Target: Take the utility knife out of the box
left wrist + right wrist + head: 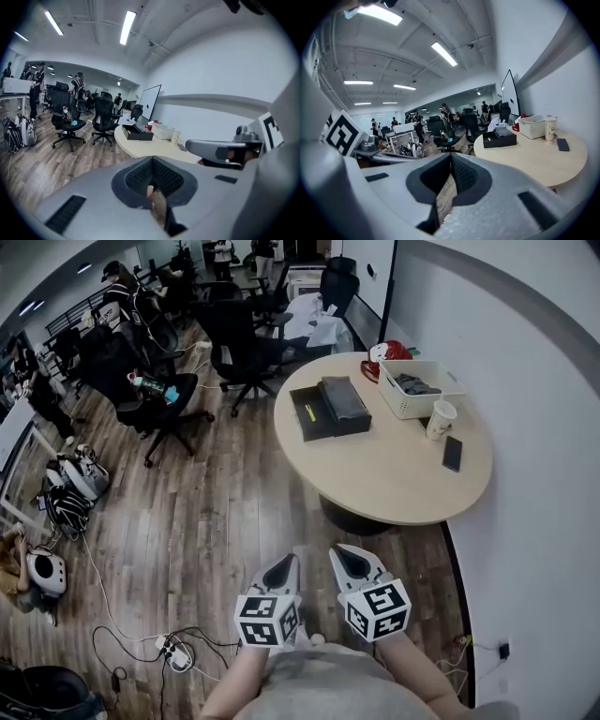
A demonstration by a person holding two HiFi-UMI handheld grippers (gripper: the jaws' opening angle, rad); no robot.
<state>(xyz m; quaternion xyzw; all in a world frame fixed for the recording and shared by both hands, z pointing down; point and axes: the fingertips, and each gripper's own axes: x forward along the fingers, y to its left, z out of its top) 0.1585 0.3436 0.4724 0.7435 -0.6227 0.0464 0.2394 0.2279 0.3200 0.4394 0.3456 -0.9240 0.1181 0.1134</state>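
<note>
While both tools hang close to my body, I judge the task is not yet started: the left hand-held gripper [284, 570] has its jaws together on nothing, and so does the right hand-held gripper [352, 563]. At twelve o'clock, well apart from them, the black box [328, 409] lies open on the round worktop [394, 479]. The yellow-marked sliver in its left half is probably the utility knife [311, 412]. Next I need to step closer and part one pair of jaws.

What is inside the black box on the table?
In the black box, a small yellow-green item shows in the open part, too small to identify. A grey slab covers the rest, hiding anything beneath.
</note>
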